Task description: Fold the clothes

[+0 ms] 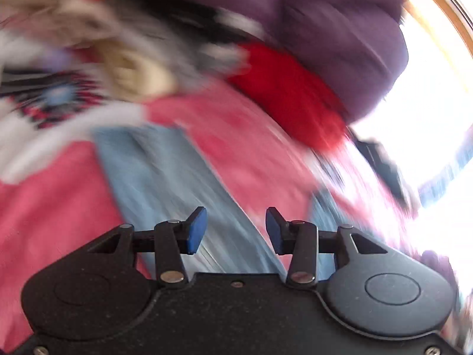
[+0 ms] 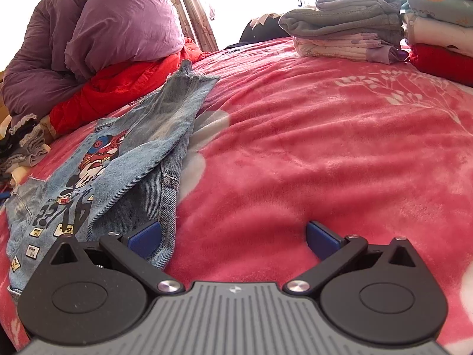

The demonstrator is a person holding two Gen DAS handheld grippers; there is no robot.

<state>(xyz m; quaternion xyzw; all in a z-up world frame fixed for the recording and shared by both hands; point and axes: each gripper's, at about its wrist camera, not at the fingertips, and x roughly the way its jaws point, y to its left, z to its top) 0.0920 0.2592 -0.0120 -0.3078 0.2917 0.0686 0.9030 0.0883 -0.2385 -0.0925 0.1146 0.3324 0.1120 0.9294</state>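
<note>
One denim garment [image 2: 118, 159] lay spread on the bed's pink blanket [image 2: 295, 148]. Two folded stacks [image 2: 348, 29] sat at the far end. The left hand-held gripper [image 1: 236, 230] and right hand-held gripper [image 2: 233, 238] both stood apart, empty.

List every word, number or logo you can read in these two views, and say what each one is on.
Large dark print on the denim garment: seen upside down, digits or letters, not readable for certain.
Small patches along its edge: lettering too small to read.
Small white mark on the right gripper housing: a logo, no letters.
Left wrist view: motion-blurred, nothing readable.
</note>
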